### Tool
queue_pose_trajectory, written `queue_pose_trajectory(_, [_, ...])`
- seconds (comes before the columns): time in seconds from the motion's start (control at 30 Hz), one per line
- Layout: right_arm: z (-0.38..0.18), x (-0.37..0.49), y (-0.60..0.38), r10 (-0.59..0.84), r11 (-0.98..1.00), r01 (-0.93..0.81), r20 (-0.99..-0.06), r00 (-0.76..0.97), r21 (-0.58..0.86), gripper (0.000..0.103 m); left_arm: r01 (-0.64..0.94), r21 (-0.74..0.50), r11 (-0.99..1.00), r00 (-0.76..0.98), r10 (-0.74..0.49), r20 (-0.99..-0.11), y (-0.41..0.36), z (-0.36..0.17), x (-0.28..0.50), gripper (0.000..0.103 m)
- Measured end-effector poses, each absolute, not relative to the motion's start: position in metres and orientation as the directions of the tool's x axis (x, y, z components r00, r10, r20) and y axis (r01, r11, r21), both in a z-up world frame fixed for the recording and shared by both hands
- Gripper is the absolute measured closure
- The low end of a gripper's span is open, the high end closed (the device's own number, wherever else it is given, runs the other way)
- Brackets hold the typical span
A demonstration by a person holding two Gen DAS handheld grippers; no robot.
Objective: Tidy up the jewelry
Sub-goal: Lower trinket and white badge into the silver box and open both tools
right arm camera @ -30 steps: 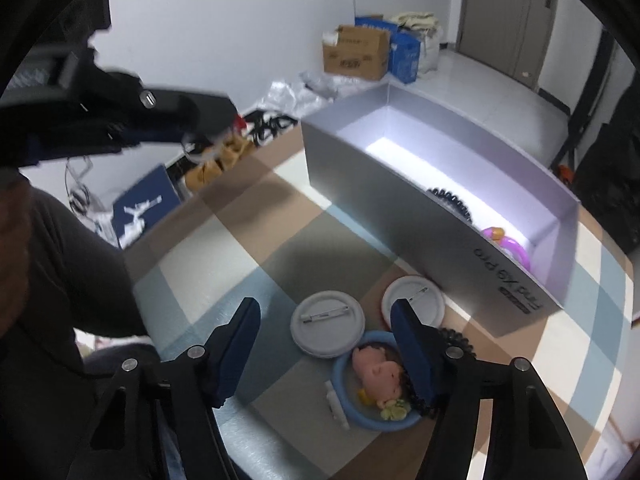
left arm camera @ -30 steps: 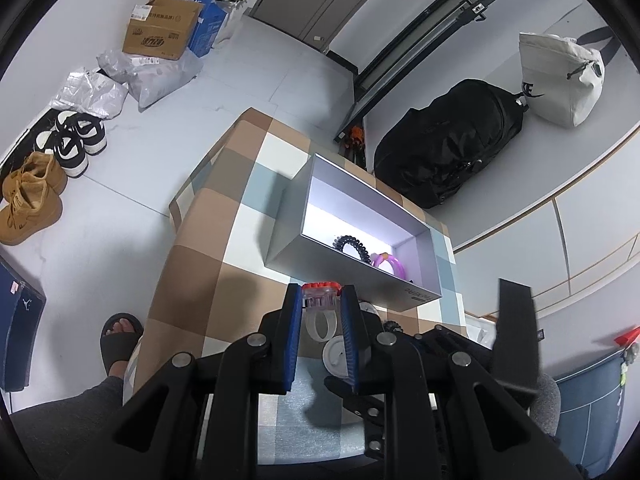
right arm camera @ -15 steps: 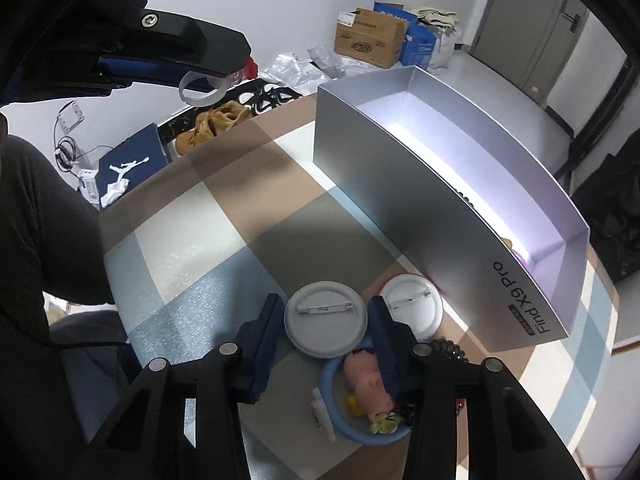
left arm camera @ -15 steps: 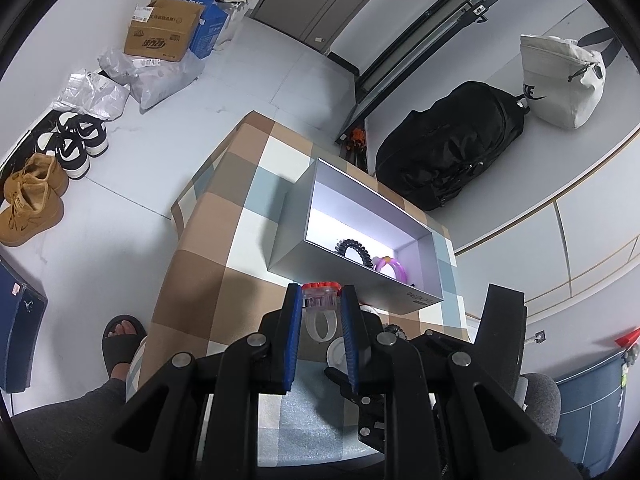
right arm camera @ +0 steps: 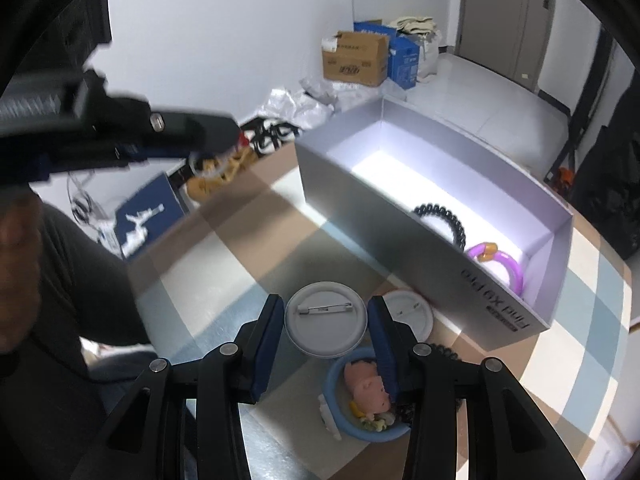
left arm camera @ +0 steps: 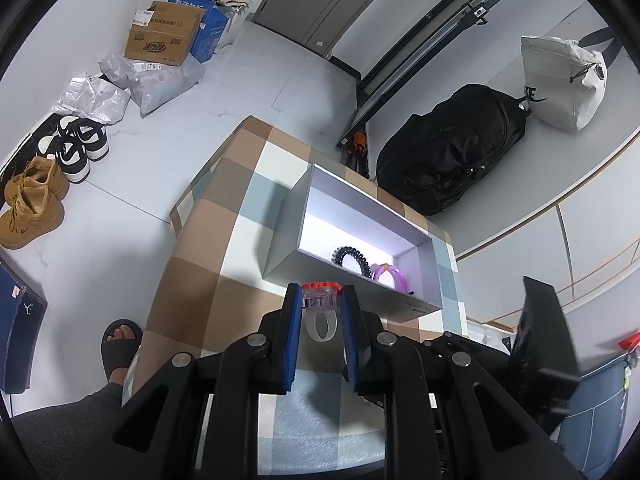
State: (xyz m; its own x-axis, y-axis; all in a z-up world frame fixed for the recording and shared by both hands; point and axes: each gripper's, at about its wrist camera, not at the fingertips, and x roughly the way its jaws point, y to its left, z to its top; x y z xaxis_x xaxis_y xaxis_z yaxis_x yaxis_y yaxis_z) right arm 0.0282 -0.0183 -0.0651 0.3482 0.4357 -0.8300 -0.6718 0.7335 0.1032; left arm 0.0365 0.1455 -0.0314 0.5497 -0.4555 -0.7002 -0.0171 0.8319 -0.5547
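Two pieces already lay in the grey box (right arm camera: 424, 248) on the checked table (left arm camera: 192, 280): a black coil band (right arm camera: 444, 220) and a purple ring (right arm camera: 500, 264), both toward its right end. Left gripper (left arm camera: 319, 300) was clamped on a clear plastic ring with a red top (left arm camera: 320, 312), held in the air above the table, short of the box's near wall. Right gripper (right arm camera: 326, 320) stood with jaws apart around a white pin badge (right arm camera: 326, 320), contact unclear. Just right of it lay a second badge (right arm camera: 412, 316), and nearer the camera a blue badge with a pink figure (right arm camera: 364, 396). Judged roughly half done: four pieces outside the box
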Motion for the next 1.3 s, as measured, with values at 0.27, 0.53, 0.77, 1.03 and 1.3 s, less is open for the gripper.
queue_pose_trajectory(0.27, [-0.038,0.041,-0.038,0.549,0.738,-0.633,-0.754,0.361,0.234,0.061,-0.024,-0.542,0.84,0.577,-0.431,-0.694,0.134,-0.027,0.05,0.089])
queue_pose_trajectory(0.53, [-0.018,0.075,-0.062,0.617,0.751,-0.55,-0.684,0.389,0.365,0.061,-0.001,-0.515,0.857,0.566,-0.424,-0.707,0.111,-0.024,0.066,0.089])
queue_pose_trajectory(0.77, [-0.011,0.103,-0.081,0.623,0.769,-0.491,-0.652,0.431,0.41,0.061,0.001,-0.515,0.857,0.564,-0.426,-0.708,0.098,-0.024,0.085,0.089])
queue_pose_trajectory(1.03, [-0.015,0.121,-0.1,0.618,0.784,-0.433,-0.629,0.471,0.445,0.061,-0.008,-0.521,0.853,0.54,-0.435,-0.721,0.09,-0.032,0.101,0.089])
queue_pose_trajectory(1.3, [-0.031,0.136,-0.11,0.632,0.774,-0.376,-0.639,0.438,0.509,0.061,-0.022,-0.497,0.867,0.534,-0.41,-0.739,0.08,-0.037,0.113,0.089])
